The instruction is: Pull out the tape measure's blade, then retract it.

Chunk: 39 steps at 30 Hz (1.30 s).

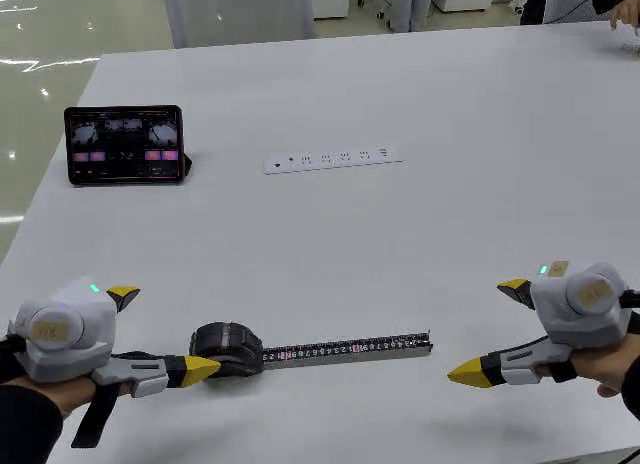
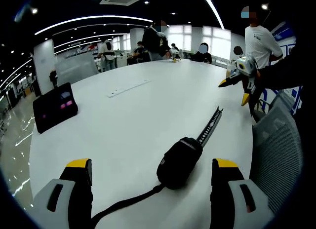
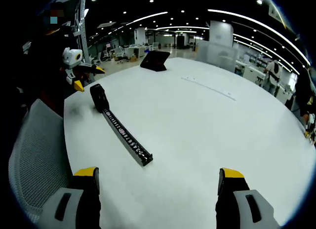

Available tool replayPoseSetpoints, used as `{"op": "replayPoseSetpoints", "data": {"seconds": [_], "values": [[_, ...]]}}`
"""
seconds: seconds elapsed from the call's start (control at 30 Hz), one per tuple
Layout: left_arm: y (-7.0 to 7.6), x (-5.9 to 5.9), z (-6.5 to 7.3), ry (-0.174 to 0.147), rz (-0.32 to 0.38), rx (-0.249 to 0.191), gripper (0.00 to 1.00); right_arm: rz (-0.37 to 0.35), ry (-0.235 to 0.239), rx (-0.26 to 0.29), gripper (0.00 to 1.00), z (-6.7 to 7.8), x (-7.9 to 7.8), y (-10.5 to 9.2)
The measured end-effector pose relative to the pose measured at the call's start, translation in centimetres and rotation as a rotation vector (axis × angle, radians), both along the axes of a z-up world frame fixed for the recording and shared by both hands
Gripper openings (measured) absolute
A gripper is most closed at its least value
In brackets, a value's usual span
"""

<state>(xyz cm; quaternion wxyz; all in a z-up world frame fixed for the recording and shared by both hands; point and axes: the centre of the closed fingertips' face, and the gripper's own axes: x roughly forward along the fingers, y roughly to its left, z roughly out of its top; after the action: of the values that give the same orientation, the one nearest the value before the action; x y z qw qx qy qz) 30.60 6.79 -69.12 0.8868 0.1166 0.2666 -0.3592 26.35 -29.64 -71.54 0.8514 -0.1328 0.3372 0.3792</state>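
Lying loose on the table [image 1: 400, 234] with its blade [image 1: 345, 348] drawn partway out, the tape measure [image 1: 228, 348] could be shoved aside by a careless grab, as the left gripper [image 1: 165, 331], just beside it, and the right gripper [image 1: 487, 329] are both held spread and empty.

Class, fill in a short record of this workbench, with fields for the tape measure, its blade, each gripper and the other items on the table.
tape measure: black case lying on the white table, near the front edge
blade: pulled out, lying flat on the table
left gripper: open, case between its jaws, not clamped
right gripper: open, holding nothing, apart from the blade's tip
other items: tablet, propped up and lit; white power strip
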Motion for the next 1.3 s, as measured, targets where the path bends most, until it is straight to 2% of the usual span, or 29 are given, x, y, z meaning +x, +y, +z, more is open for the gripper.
{"op": "replayPoseSetpoints", "data": {"seconds": [0.03,0.13,0.27,0.43,0.63,0.83,0.93,1.07,1.3], "values": [[0.0,-0.2,0.2,-0.012,0.009,-0.021,0.99,-0.007,-0.024,0.001,0.99,0.1,-0.2,-0.2],[0.2,-1.1,0.3,-0.007,0.024,-0.046,0.99,-0.023,-0.049,0.007,0.99,0.4,-1.1,-0.5],[1.1,-1.9,0.2,-0.017,0.04,-0.049,0.99,-0.062,-0.077,0.006,0.99,0.5,-1.9,-1.1],[2.3,-3.1,-0.3,-0.003,0.063,-0.052,0.99,-0.062,-0.079,0.002,0.99,0.5,-3.3,-1.0],[3.6,-4.7,-0.7,-0.013,0.092,-0.035,0.99,-0.067,-0.08,-0.018,0.99,0.7,-4.1,-1.4],[4.2,-6.3,-1.2,-0.011,0.1,-0.024,0.99,-0.086,-0.069,-0.019,0.99,0.6,-4.9,-2.0],[4.2,-7.0,-1.4,0.001,0.097,-0.031,0.99,-0.091,-0.065,-0.016,0.99,0.3,-5.5,-2.2],[4.0,-7.4,-1.5,0.009,0.09,-0.038,0.99,-0.095,-0.065,-0.01,0.99,0.3,-6.1,-2.2],[3.7,-7.5,-1.1,-0.004,0.073,-0.025,0.99,-0.109,-0.061,-0.009,0.99,0.2,-6.5,-2.7]]}}
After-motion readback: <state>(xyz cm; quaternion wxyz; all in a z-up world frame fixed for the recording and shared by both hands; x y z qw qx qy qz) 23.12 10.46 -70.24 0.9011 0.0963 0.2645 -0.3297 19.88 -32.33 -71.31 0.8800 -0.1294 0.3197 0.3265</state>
